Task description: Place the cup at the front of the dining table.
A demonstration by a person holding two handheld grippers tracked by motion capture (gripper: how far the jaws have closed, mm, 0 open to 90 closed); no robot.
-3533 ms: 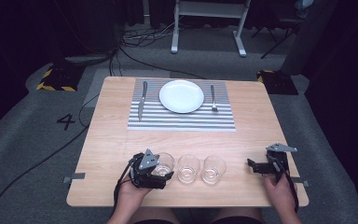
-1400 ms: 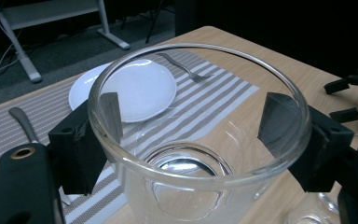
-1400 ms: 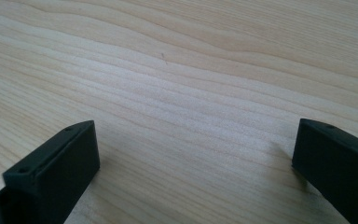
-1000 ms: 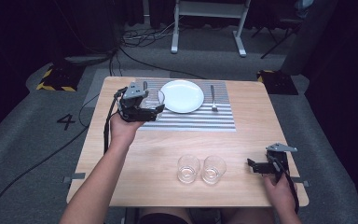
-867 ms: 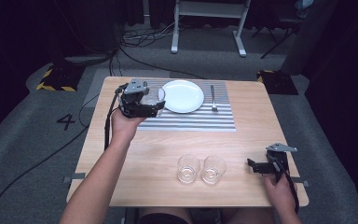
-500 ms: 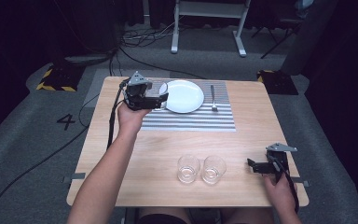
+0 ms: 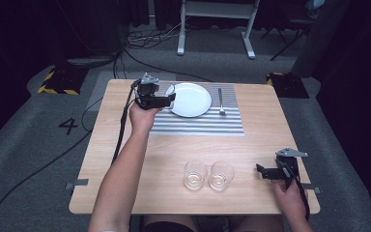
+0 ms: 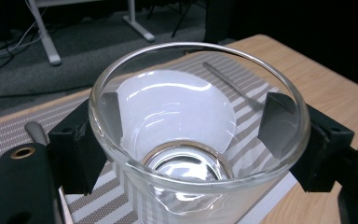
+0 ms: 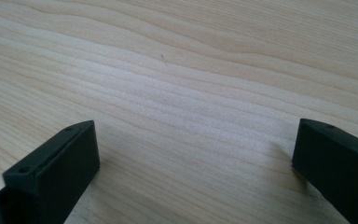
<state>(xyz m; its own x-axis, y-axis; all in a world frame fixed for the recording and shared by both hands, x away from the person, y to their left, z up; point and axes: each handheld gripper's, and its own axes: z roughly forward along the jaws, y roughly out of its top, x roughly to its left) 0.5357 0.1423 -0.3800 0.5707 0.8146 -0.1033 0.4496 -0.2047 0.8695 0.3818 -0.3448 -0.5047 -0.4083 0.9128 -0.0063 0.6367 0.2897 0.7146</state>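
Observation:
A clear drinking glass [image 8: 168, 93] sits upright between the black jaws of my left gripper [image 8: 193, 121], and both pads press on its wall. In the high view the left gripper [image 7: 162, 96] holds this glass [image 7: 168, 90] over the far left part of the striped placemat [image 7: 198, 123], right beside the white plate [image 7: 192, 100]. My right gripper [image 7: 263, 171] rests at the table's near right, its jaws wide apart over bare wood [image 9: 196, 168] with nothing between them.
Two more clear glasses [image 7: 195, 175] [image 7: 221, 175] stand side by side near the front edge. A fork [image 7: 221, 101] lies on the mat to the right of the plate. The wooden table [image 7: 125, 193] stands on grey carpet with cables on the floor behind it.
The left gripper has carried the glass from the row at the front to the placemat, then farther away and right, close to the plate, sinking a little. The right gripper has stayed still.

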